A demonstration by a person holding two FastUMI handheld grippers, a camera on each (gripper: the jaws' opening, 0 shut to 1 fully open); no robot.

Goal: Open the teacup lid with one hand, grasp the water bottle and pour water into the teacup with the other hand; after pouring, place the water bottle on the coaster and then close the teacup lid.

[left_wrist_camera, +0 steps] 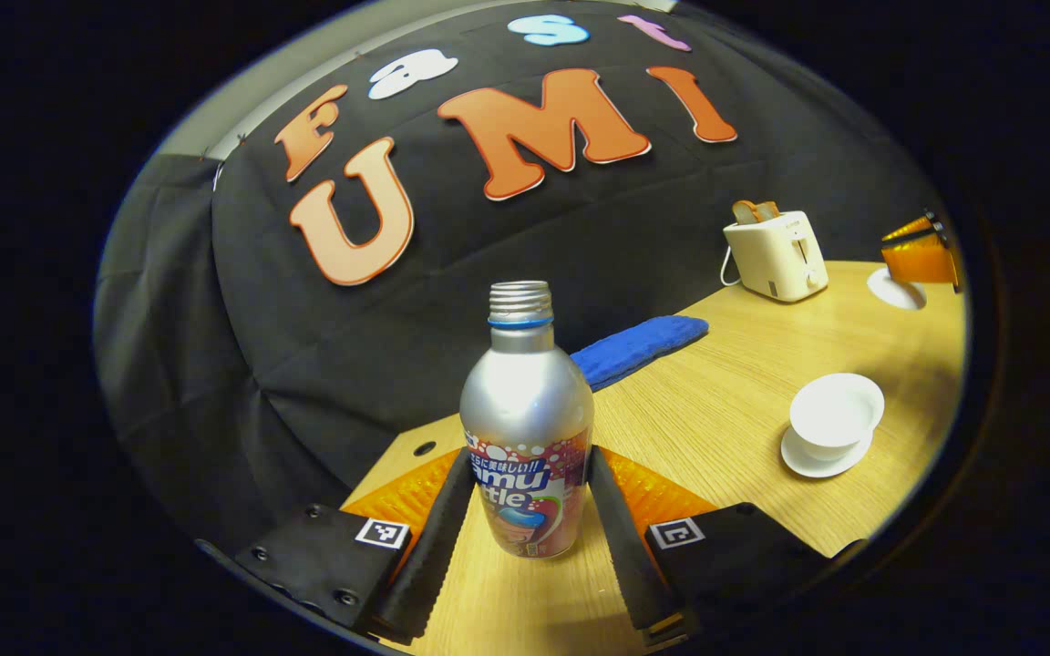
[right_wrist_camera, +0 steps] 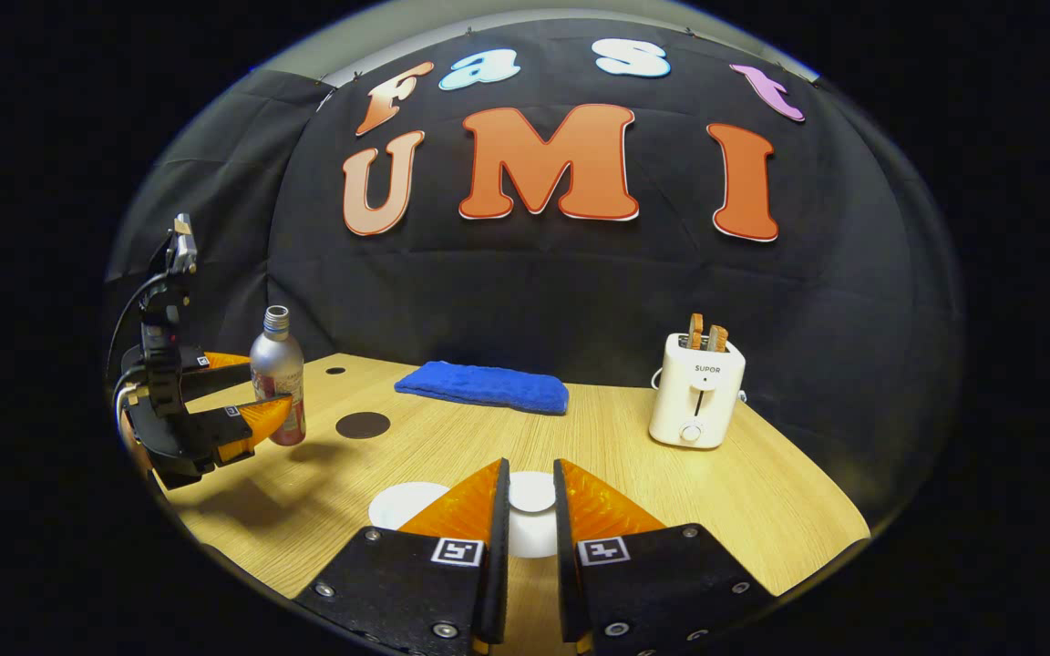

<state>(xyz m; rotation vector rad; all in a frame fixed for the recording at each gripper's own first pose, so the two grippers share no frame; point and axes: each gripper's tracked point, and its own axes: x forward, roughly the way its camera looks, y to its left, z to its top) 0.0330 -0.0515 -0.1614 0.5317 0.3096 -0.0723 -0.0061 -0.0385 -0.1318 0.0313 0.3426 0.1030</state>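
Left gripper brackets the upright silver aluminium bottle, fingers pressing its labelled lower body on the wooden surface. The open white porcelain teacup sits well off to its right. Right gripper pinches the white lid.

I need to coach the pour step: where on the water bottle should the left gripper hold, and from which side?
Grip the water bottle on its straight lower body, around the label band, coming in level from the near side. It stands upright, and above the label it tapers to a rounded shoulder and narrow neck, where fingers would likely slip. The left gripper already brackets that band.
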